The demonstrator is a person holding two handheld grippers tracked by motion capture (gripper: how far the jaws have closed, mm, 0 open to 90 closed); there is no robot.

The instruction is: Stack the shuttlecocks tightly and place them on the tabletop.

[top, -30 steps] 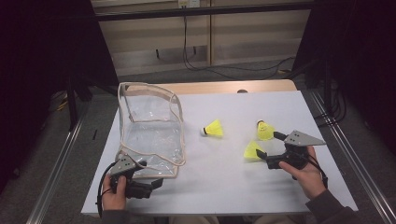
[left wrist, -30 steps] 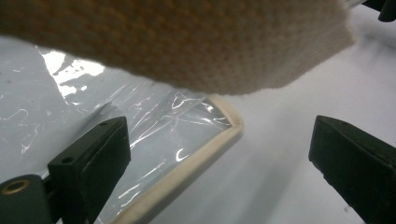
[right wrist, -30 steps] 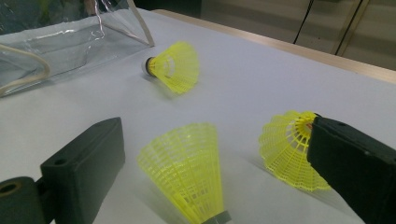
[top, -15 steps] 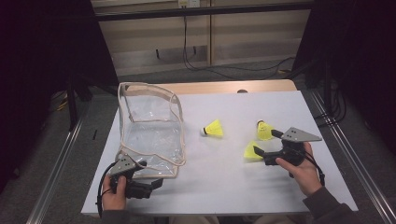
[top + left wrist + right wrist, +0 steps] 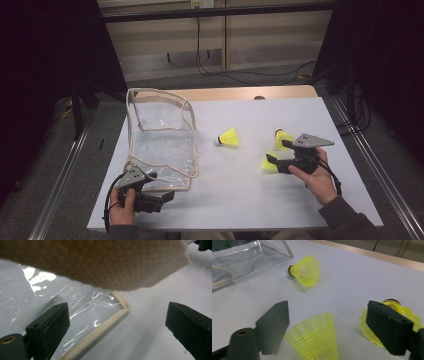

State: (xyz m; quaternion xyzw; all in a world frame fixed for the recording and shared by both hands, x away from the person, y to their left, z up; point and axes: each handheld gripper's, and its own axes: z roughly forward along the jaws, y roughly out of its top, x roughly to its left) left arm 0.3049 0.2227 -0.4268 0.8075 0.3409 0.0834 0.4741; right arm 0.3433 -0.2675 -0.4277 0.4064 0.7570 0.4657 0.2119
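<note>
Right gripper view, shuttlecock (image 5: 317,336) btwn claw (image 5: 327,322) jaws, skirt up, axis lengthwise

Left tongs (image 5: 120,322): 2 black jaws wide apart. Between them, cream-piped corner of clear plastic bag (image 5: 75,307) on white desk (image 5: 150,315). Blurred cream woven fabric (image 5: 100,262) overhead.

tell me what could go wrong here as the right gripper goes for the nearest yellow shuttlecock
1. The right gripper has just been closing with the nearest shuttlecock's mesh skirt between its jaws, not yet pinched; that flimsy skirt may crush or slip out.
2. A second shuttlecock lies right behind one jaw and could get knocked away.
3. The left gripper is open beside the clear bag's corner, so the bag may slide when something goes in.
</note>
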